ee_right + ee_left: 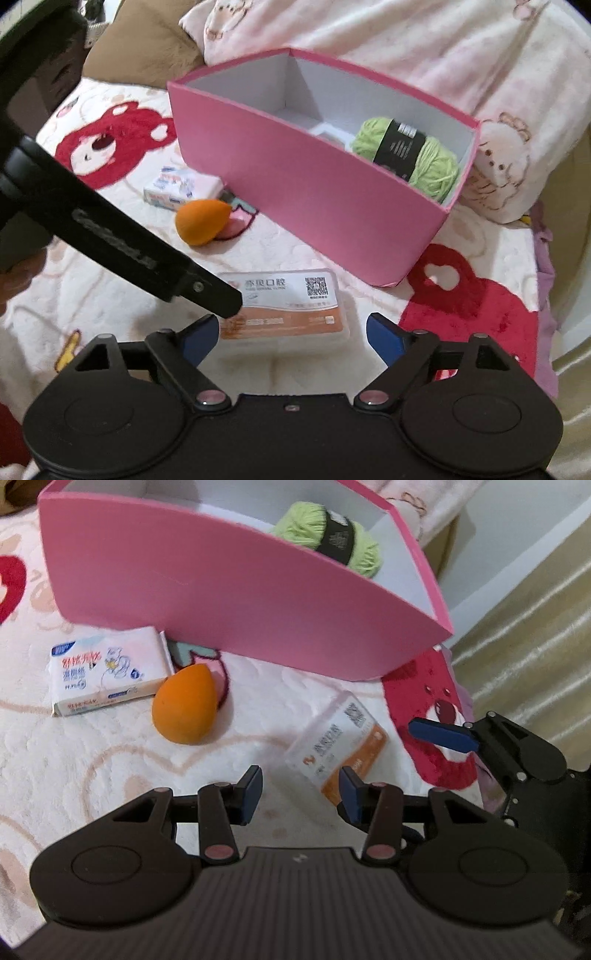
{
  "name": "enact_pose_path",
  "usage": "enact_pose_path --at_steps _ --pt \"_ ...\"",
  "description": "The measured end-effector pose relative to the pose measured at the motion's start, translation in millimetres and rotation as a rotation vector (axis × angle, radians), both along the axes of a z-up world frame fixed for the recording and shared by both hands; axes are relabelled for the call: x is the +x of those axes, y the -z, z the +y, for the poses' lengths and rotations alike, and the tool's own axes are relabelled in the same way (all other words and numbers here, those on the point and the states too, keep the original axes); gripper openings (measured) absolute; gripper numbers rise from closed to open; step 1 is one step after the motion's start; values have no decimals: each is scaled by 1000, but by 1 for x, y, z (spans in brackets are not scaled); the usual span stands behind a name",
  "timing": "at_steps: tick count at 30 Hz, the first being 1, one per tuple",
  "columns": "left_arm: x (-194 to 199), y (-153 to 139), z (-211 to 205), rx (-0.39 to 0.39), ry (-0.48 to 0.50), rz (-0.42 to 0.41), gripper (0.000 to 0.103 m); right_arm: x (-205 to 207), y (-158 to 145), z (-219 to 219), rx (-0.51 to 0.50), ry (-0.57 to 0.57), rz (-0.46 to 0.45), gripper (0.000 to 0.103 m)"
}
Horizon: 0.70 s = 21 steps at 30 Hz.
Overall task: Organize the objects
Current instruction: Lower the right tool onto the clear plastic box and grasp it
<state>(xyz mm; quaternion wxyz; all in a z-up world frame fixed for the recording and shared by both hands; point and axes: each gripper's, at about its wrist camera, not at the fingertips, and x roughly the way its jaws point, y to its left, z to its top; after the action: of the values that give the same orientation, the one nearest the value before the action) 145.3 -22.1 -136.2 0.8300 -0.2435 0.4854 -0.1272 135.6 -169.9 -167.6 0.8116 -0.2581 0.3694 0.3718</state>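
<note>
A flat white and orange case [284, 310] lies on the blanket, just ahead of my right gripper [291, 338]. That gripper is open wide, one finger to each side of the case's near edge, and the pads do not touch it. In the left wrist view the same case [336, 753] sits just beyond the right finger of my left gripper [301, 797], which is open narrowly with nothing between its pads. A pink box [314, 192] behind holds green yarn [410, 155]. An orange sponge [184, 705] and a tissue packet [107, 672] lie left of the case.
Everything rests on a soft white blanket [332, 258] with red bear prints. The left tool's black housing [110, 236] crosses the right wrist view and ends over the case's left corner. A brown cushion [147, 48] lies behind the box. The blanket's edge drops off at right [517, 609].
</note>
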Motion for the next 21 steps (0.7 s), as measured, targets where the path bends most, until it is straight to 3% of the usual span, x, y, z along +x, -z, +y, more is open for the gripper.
enact_pose_path --at_steps 7,10,13,16,19,21 --pt "0 19 12 -120 -80 23 47 7 12 11 22 -45 55 94" --pt "-1 16 10 -116 -75 25 42 3 10 9 43 -29 81 95" --pt "-5 8 10 -124 -93 17 42 3 6 2 105 40 180 96" --pt "-7 2 5 -59 -89 -10 42 -1 7 -6 163 80 260 96" --pt "-5 6 0 -44 -63 45 41 -7 10 -8 167 94 237 94" --pt "-6 8 -3 -42 -50 59 42 -10 13 -7 146 118 171 94"
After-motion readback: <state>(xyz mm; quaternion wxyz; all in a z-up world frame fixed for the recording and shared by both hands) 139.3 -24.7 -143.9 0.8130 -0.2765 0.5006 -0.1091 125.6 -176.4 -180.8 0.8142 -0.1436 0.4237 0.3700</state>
